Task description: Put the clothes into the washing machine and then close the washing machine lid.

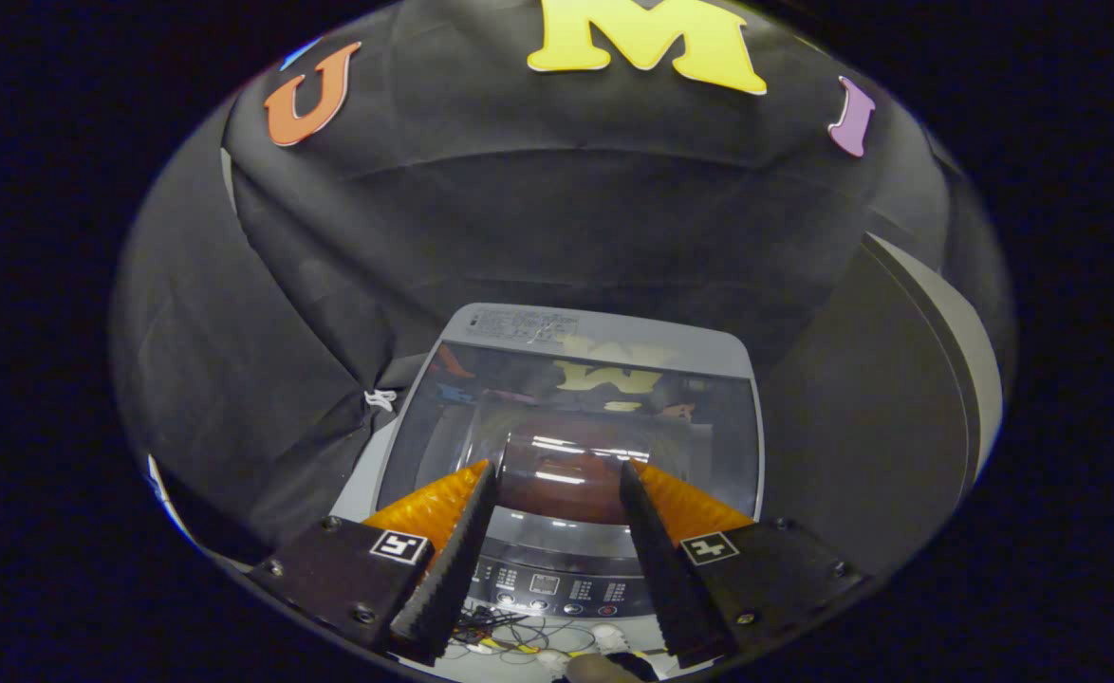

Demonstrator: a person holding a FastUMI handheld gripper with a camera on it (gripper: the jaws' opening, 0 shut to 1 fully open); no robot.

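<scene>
Reflections crowd the glass lid [576, 427] of the washing machine [566, 455], so what lies in the drum beneath it is hard to make out; a dark reddish, rounded shape shows through the pane just beyond the fingertips, and it cannot be told whether that is clothing or part of the drum. The lid lies flat and closed over the tub, with a pale grey band along its far edge against the black cloth wall [557, 218]. The machine's near edge, with its control panel [547, 588] of small buttons, sits low between the fingers, partly hidden behind them. Below the panel a tangle of thin cables [505, 636] and some white bits are cut off and too small to identify. The gripper [557, 479] hovers above the front of the machine, tilted to look down and forward across the lid, its two fingers spread well apart with nothing between them, their tips over the near part of the glass. A curved pale panel [956, 351] stands off to the right.
</scene>
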